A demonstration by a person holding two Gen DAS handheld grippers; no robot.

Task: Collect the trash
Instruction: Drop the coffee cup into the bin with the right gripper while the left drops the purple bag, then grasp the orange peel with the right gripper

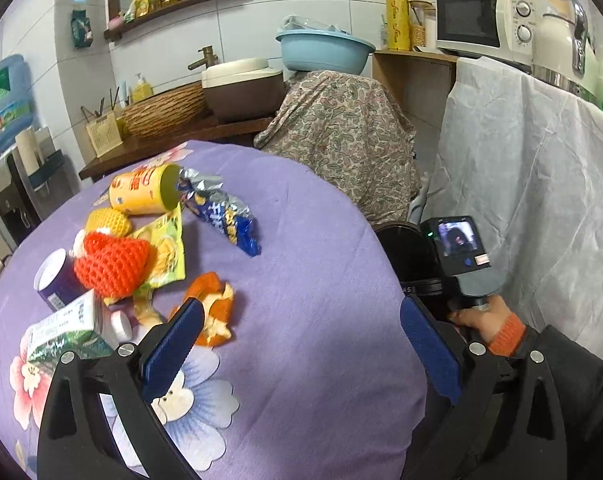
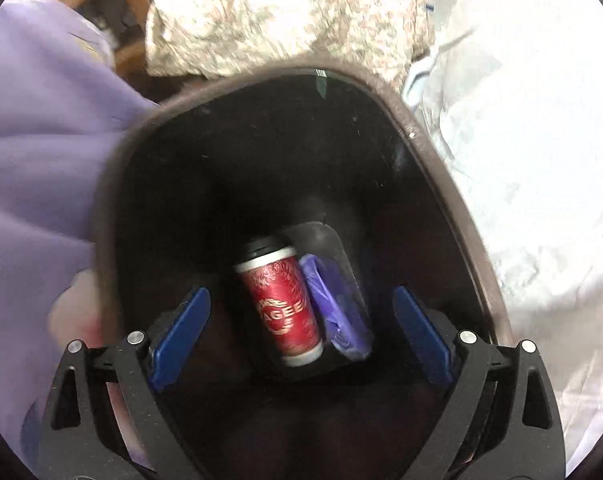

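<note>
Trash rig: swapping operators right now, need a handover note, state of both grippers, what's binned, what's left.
Left gripper: open, empty, over the purple flowered tablecloth beside the torn orange peel.
Right gripper: open, empty, over the mouth of the black plastic bin.
Done: red paper cup with black lid and a crumpled purple wrapper lie at the bin's bottom.
Left on the table: yellow snack canister, blue foil wrapper, orange foam net, yellow foam net, yellow-green snack bag, purple cup, green-white carton, the peel.
</note>
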